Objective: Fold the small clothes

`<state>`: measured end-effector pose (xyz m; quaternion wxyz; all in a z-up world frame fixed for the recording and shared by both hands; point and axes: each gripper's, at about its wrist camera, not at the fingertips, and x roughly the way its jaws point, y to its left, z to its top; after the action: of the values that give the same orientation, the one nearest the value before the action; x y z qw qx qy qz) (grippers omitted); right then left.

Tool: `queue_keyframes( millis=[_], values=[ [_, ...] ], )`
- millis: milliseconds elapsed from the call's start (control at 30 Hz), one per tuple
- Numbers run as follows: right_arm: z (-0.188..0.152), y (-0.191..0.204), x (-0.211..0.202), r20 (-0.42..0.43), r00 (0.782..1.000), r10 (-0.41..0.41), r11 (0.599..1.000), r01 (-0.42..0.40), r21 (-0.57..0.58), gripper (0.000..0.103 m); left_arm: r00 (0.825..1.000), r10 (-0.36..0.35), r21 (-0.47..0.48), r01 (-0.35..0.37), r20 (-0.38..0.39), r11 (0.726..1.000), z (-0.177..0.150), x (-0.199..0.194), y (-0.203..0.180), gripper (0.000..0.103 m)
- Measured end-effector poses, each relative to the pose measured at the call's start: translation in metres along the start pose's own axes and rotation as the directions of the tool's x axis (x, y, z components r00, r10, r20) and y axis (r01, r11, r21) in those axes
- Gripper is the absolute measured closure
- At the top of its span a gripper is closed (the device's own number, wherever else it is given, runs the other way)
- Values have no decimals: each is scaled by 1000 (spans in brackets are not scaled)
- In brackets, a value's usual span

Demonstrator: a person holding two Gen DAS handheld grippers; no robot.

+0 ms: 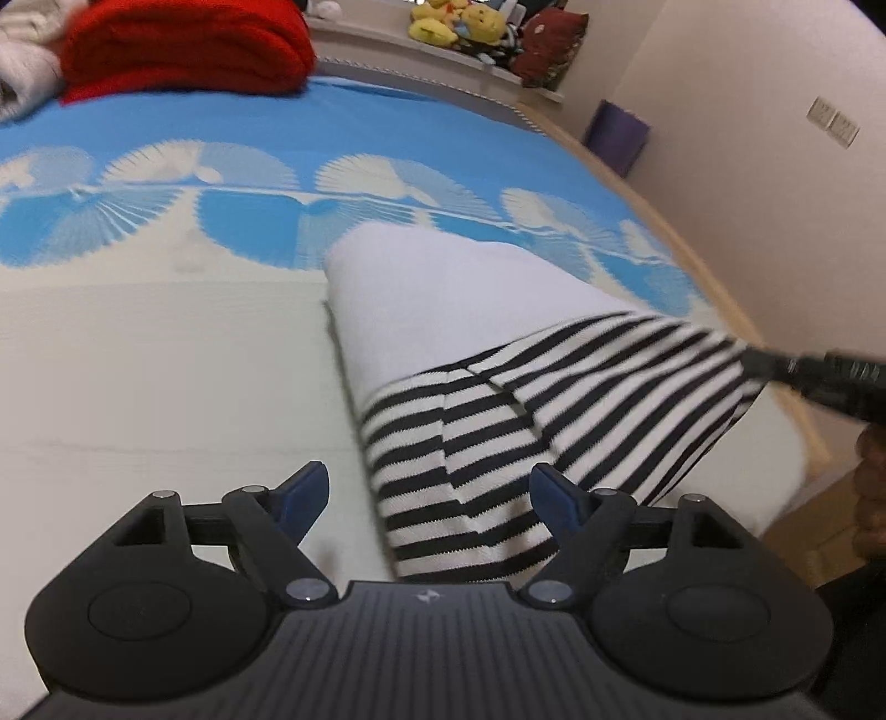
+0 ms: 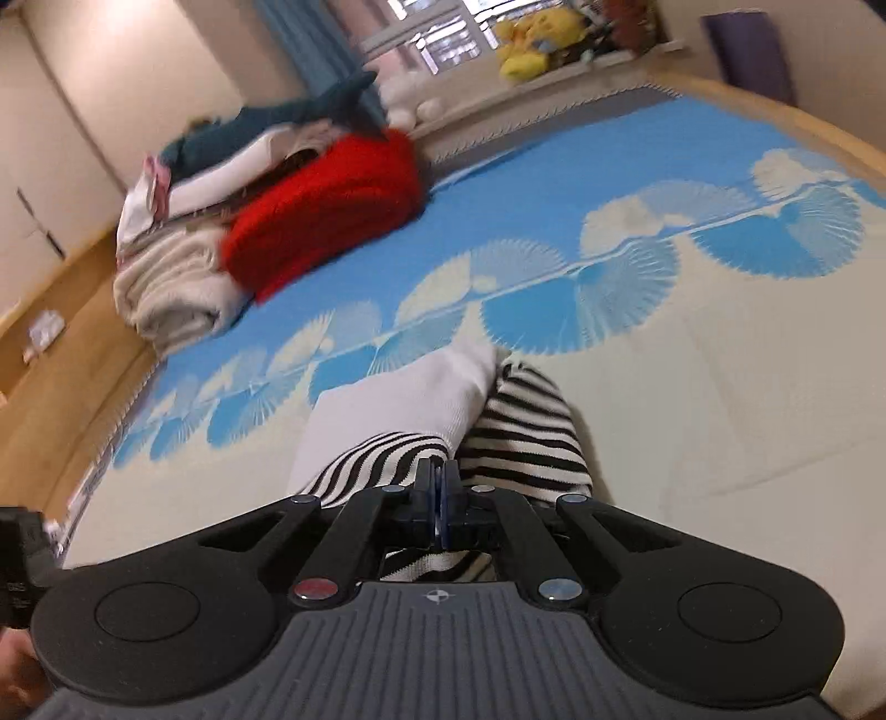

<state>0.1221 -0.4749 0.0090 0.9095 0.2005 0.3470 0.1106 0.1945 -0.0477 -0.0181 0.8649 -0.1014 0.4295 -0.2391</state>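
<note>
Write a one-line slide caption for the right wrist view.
Right gripper shut on the striped garment on the blue-and-cream bedspread, folded red blanket behind.

the near end of the striped garment [image 1: 470, 443] goes under the body of the left gripper [image 1: 429, 490], so its edge there is hidden. its far corner is smeared with blur where the right gripper [image 1: 775, 365] meets it, and that gripper runs off the picture's side. a hand [image 1: 869, 498] at the same edge is dark and partly cut off. in the right wrist view the right gripper's fingers [image 2: 426, 487] cover the bit of cloth they pinch. the red blanket [image 2: 326, 216], the pile of clothes [image 2: 177, 277] and the yellow plush toys [image 2: 531, 44] are blurry. the bed [image 2: 720, 415] is cut off by every edge.
</note>
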Motion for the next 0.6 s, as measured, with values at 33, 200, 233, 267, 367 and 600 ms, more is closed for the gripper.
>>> queue_keyframes(
  millis=[33, 200, 233, 267, 367, 600],
  values=[
    [-2, -3, -6, -4, 1000, -24, 1000, 24, -4, 103, 1000, -22, -9, 22, -6, 1000, 1, 4, -3, 17],
    [-20, -20, 5, -159, 979, -126, 992, 125, -14, 103, 992, -65, -13, 64, -110, 998, -2, 33, -15, 17],
    [-24, -20, 13, -197, 968, -156, 988, 152, -33, 103, 987, -19, 13, 22, -159, 1000, -7, 44, -17, 17],
    [-27, -20, 22, -234, 954, -187, 982, 179, -55, 103, 979, 49, 47, -41, -199, 998, -12, 54, -17, 16],
    [-42, -14, 55, -341, 901, -268, 962, 233, -141, 103, 955, 107, 25, -104, -276, 994, -23, 71, -3, 16],
    [-60, 10, 103, -435, 801, -410, 901, 284, -327, 103, 945, 75, -22, -87, -318, 996, -20, 64, 8, 17]
  ],
)
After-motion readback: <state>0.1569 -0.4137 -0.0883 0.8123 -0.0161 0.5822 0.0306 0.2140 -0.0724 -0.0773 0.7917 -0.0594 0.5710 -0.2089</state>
